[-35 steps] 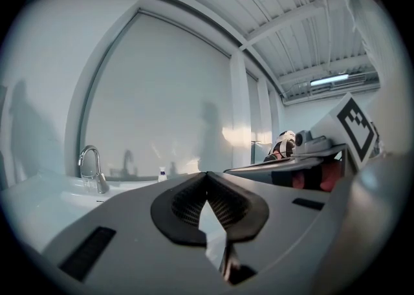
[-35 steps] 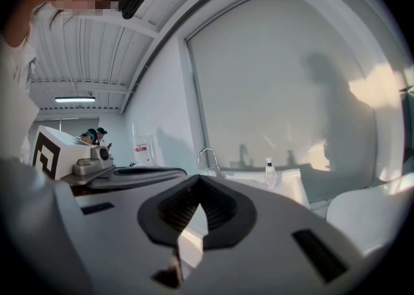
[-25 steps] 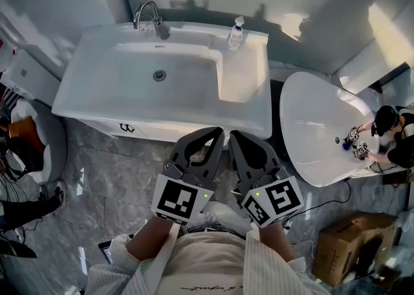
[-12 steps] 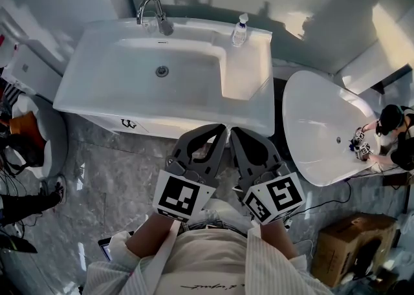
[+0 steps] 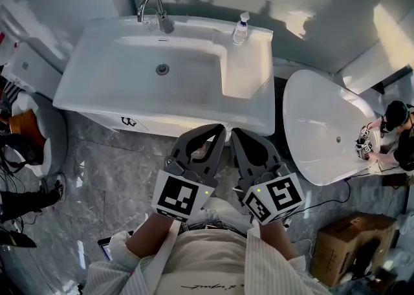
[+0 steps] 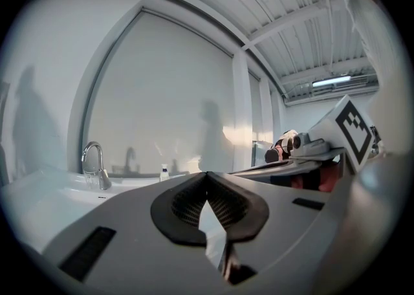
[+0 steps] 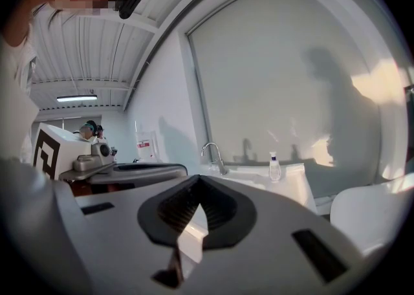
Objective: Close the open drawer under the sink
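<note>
Scarcely anything has moved since a second ago: the sink (image 5: 84, 93) has slid a touch toward 1 o'clock in the head view, and both tongs have kept their station.

- Left tongs (image 5: 217, 133): clenched tip to tip, nothing between them.
- Right tongs (image 5: 237, 134): likewise clenched and empty, just beside the left pair.
- Drawer front (image 5: 162, 125): a white strip under the sink rim, at 12 o'clock from the tongs, whose tips sit close to it. Contact cannot be confirmed.
- Faucet (image 5: 154, 12) at the basin's 12 o'clock; bottle (image 5: 240, 28) at its 2 o'clock.

Progress, as judged: the drawer looks near flush with the cabinet, so the closing seems done or nearly so. At most a final push remains.
</note>
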`<action>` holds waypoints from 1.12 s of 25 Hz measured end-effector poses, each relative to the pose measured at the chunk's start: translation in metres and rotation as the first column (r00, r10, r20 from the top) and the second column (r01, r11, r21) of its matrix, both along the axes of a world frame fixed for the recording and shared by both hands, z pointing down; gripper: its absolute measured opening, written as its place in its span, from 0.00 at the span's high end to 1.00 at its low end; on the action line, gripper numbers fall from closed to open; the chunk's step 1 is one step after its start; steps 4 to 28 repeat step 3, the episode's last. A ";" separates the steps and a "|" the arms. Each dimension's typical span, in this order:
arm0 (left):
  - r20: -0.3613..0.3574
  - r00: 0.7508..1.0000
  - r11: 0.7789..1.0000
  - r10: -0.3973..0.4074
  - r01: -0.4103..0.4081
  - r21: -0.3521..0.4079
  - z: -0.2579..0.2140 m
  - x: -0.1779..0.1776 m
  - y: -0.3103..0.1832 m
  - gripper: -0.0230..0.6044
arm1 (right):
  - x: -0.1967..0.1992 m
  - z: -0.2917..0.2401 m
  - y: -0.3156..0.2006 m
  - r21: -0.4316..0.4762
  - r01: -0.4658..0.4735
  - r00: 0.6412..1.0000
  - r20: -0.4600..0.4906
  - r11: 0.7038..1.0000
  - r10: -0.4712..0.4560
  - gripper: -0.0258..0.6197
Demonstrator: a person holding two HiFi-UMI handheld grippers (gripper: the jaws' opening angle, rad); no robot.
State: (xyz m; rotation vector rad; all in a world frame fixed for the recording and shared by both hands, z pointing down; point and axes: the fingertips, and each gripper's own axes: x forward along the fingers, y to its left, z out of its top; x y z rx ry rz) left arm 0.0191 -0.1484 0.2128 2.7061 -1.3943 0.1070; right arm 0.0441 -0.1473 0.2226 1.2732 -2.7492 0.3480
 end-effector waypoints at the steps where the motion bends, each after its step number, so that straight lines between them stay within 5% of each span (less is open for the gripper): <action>1: -0.003 1.000 1.000 0.000 0.000 -0.001 -0.001 0.000 0.000 0.94 | 0.000 0.000 0.000 0.000 0.000 1.000 0.000 1.000 0.000 0.95; 28: -0.005 1.000 1.000 0.002 -0.002 0.002 -0.002 0.000 -0.001 0.94 | 0.000 0.001 -0.001 0.001 -0.001 1.000 -0.001 1.000 0.001 0.95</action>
